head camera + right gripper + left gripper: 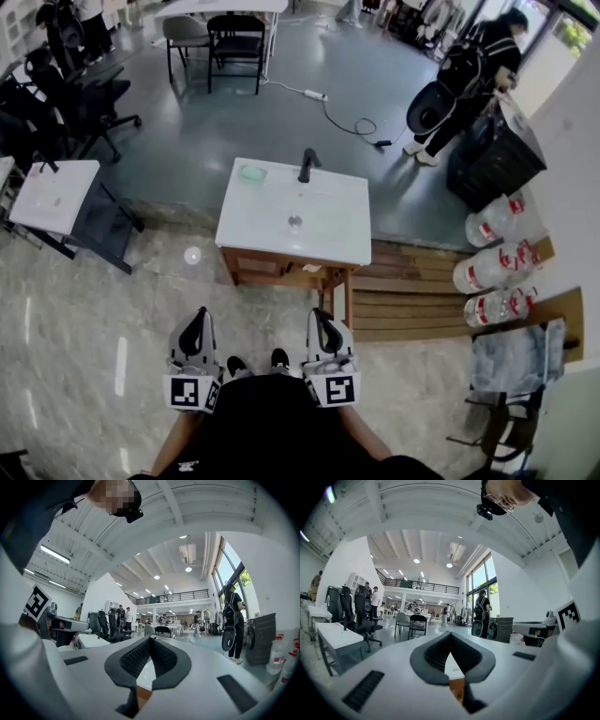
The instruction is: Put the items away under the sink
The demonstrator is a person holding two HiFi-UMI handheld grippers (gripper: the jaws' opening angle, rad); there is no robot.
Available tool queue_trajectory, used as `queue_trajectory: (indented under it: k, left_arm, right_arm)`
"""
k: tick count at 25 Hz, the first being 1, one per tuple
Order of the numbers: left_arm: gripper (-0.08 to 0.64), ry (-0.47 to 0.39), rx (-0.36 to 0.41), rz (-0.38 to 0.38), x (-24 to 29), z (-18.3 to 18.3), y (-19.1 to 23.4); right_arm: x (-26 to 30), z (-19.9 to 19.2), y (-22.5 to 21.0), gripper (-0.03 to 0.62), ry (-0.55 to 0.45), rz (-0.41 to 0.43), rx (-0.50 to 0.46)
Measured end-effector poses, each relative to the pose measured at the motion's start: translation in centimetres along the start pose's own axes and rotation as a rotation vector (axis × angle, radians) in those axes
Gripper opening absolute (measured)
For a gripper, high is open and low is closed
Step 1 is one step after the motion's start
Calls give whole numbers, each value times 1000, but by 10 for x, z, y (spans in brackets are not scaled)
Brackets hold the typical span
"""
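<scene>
Nearest, the left gripper (195,319) and right gripper (322,317) are held level, side by side in front of the person's body. Each has its jaws pressed together on nothing. Beyond them stands the sink unit (328,239), long axis running left to right, with a dark faucet (307,165) at its far edge. A green item (253,172) at the far left corner is too small to identify. The white top hides most of the space beneath. Water bottles (497,267) cluster to the right and a white table (56,195) stands left. A person with a backpack (464,80) is at far right.
</scene>
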State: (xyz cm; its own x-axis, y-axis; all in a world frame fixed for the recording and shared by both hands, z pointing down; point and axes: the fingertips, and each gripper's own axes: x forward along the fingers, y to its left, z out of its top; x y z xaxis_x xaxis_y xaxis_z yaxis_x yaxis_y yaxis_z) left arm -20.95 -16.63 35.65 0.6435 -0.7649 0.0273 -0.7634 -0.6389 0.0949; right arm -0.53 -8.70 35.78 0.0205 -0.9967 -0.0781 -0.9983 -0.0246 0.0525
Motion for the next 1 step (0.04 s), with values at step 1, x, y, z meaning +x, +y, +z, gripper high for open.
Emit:
queue_trajectory:
  k: [1]
  left_arm:
    - [6, -4, 4, 1, 0, 1, 0]
  right_arm:
    - [0, 1, 0, 12, -6, 2, -1]
